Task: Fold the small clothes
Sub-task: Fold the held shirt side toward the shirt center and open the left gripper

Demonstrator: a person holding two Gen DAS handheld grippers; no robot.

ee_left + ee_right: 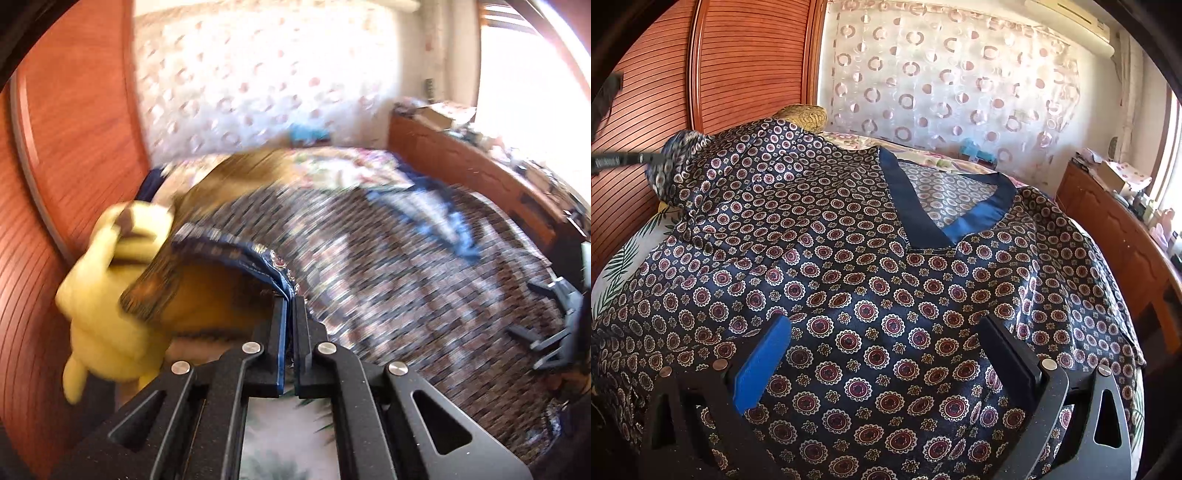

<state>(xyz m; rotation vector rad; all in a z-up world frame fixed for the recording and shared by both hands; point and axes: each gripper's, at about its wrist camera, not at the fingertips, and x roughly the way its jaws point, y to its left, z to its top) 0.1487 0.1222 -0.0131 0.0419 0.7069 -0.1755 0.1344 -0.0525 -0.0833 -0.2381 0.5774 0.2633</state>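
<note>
Folding barely begun: left gripper (290,295) pinches the navy patterned satin V-neck top's (871,295) sleeve edge, lifted beside its collar; right gripper (886,332) open, empty

Left wrist view: looks forward and down along the left claw (290,295), close over the patterned shirt (388,258) on the bed. Right wrist view: likewise along the right claw (886,325), close above it. Both share shirt (886,295), curtain (258,74), and wardrobe (74,110).
</note>
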